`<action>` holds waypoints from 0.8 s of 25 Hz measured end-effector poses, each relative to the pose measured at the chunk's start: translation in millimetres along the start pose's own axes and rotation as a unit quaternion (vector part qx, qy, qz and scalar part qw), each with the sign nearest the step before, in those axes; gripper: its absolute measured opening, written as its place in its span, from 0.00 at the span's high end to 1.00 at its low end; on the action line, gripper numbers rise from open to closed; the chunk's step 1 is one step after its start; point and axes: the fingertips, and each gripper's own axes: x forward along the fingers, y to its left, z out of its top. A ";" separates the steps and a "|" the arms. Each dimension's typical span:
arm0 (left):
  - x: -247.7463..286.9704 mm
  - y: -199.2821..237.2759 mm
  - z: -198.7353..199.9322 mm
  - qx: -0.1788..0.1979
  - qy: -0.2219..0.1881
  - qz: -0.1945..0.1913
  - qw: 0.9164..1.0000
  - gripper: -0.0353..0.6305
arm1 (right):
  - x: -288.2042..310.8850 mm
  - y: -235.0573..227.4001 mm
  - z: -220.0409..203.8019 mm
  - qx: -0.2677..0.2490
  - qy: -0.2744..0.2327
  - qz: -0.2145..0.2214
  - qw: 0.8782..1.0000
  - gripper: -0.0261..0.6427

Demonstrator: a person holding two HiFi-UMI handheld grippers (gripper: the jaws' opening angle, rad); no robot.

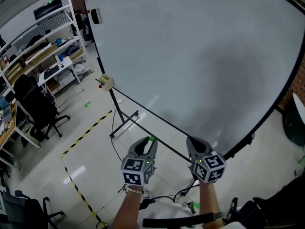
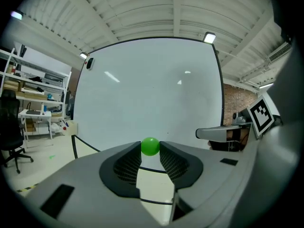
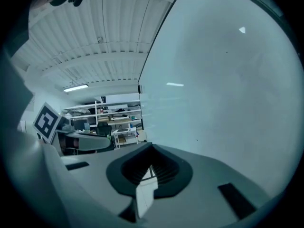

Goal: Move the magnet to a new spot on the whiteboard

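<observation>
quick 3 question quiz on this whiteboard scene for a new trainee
1. True or false: the left gripper holds the magnet clear of the whiteboard.
2. The jaws of the right gripper are: A) wide apart B) together, nothing between them C) closed on a marker.
3. Fill in: the magnet is ___ in colour.

Key: 1 true; 2 B; 3 green.

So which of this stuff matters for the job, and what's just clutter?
Job: green magnet, clamped in left gripper; whiteboard.
Lying about: office chair, shelves, striped floor tape.
</observation>
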 end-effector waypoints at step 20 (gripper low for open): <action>0.4 -18.7 13.0 -0.002 -0.012 -0.032 0.999 0.76 | -19.8 -6.7 8.7 0.001 -0.013 -0.023 1.000 0.95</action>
